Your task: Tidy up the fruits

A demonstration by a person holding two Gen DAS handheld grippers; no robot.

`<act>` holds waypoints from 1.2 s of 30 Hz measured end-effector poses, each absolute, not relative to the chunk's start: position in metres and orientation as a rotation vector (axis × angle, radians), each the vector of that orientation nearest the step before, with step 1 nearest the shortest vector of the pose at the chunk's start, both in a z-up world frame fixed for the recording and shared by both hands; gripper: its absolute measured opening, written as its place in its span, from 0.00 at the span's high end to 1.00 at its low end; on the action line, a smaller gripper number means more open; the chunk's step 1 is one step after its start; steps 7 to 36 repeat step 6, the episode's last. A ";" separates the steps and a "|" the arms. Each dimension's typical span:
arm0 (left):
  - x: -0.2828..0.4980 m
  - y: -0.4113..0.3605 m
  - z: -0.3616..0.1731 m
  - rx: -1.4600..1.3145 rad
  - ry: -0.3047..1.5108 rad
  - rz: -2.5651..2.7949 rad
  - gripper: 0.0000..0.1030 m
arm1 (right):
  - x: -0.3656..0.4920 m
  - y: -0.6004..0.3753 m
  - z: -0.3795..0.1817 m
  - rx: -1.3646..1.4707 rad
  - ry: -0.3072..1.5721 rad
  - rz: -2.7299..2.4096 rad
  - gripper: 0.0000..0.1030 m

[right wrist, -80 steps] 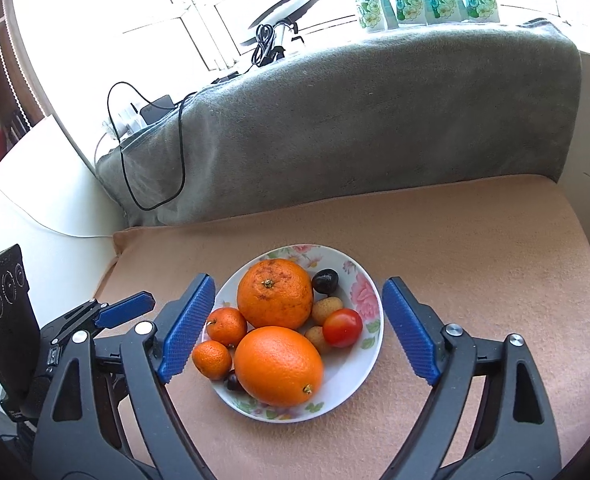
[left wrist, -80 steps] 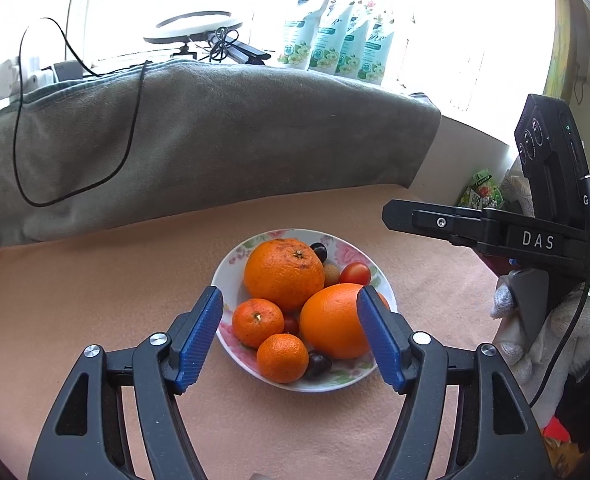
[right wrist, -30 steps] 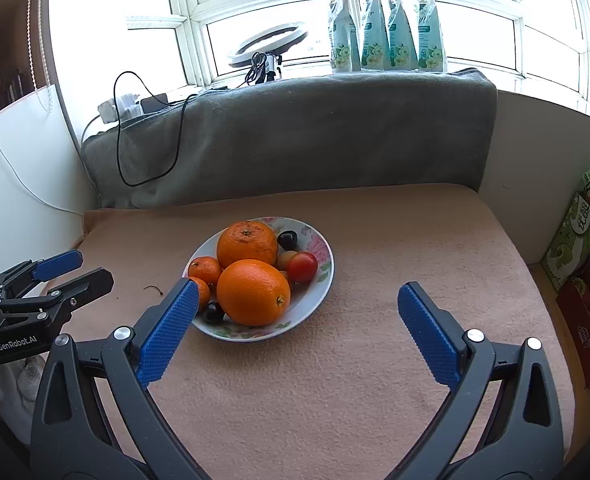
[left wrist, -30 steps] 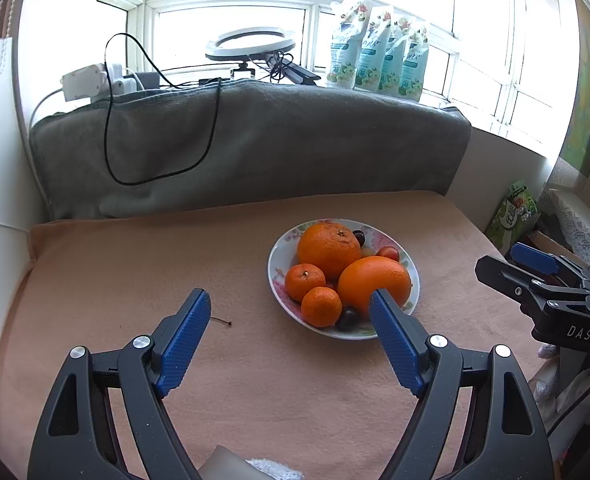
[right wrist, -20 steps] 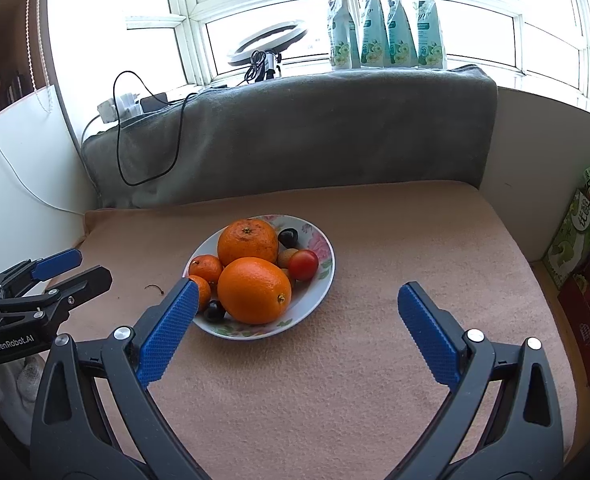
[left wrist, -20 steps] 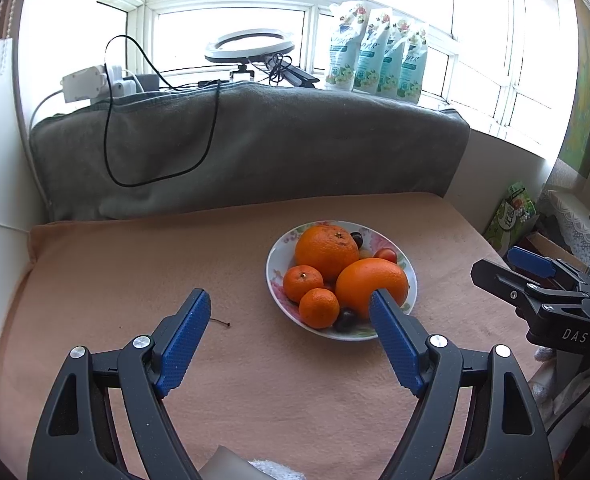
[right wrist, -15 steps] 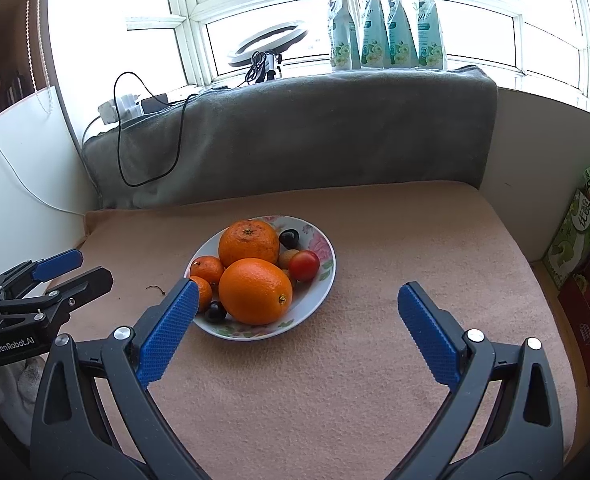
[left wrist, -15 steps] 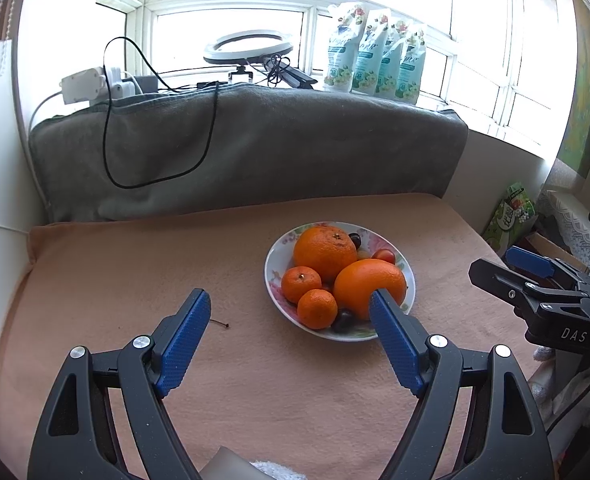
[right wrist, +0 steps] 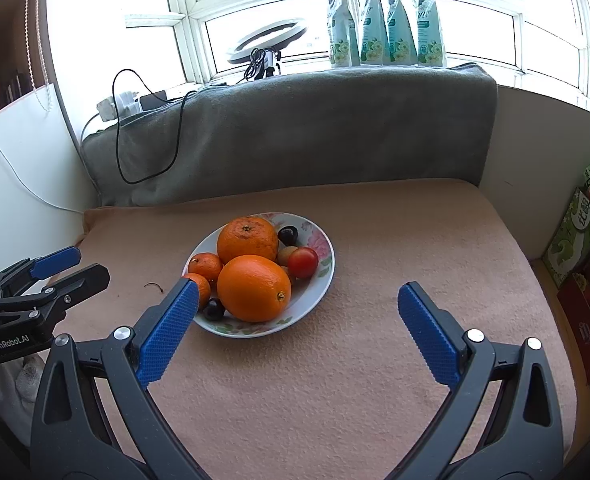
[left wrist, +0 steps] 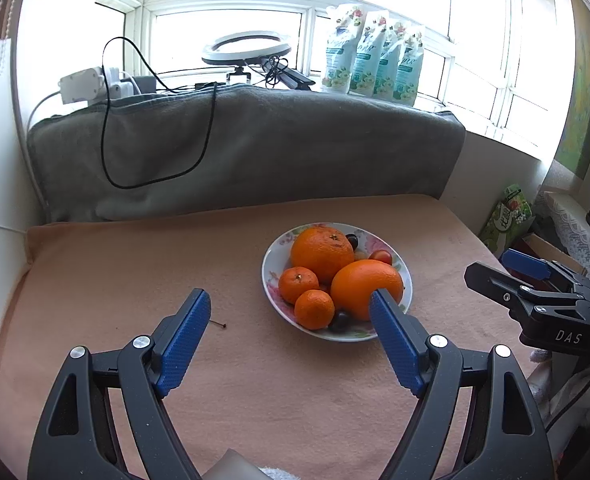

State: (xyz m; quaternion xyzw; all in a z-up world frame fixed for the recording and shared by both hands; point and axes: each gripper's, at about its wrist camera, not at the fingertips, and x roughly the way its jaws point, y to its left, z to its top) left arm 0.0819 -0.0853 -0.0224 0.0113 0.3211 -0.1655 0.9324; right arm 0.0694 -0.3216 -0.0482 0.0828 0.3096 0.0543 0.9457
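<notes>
So your plate [right wrist: 322, 280] of fruit sits out ahead of both grippers now, a good bit farther off than it was a couple of seconds back, when the jaws were practically framing it. You've pulled both tools back and nothing has shifted in the last second, so to me that reads like the sorting is basically done and you're just backing off. Left gripper [left wrist: 290, 334] is spread wide with nothing in it, plate ahead and a touch to its right; right gripper [right wrist: 295, 322] is the same, released and empty, plate ahead toward its left finger. On the plate you've got two big oranges [right wrist: 254, 287], two small tangerines [left wrist: 298, 285], a red cherry tomato [right wrist: 303, 263], a couple of dark grapes [right wrist: 287, 235] and a pale little fruit I can't name tucked in between. Nothing loose on the peach cloth [left wrist: 107, 280] around it except a tiny stem [left wrist: 217, 323] just off your left gripper's left finger.
</notes>
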 end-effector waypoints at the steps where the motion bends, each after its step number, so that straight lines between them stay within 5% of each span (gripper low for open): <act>1: 0.082 -0.085 -0.022 0.024 0.654 -0.341 0.21 | 0.070 -0.322 -0.048 0.170 0.631 0.112 0.01; 36: 0.083 -0.085 -0.023 0.024 0.658 -0.343 0.21 | 0.071 -0.324 -0.049 0.171 0.629 0.108 0.01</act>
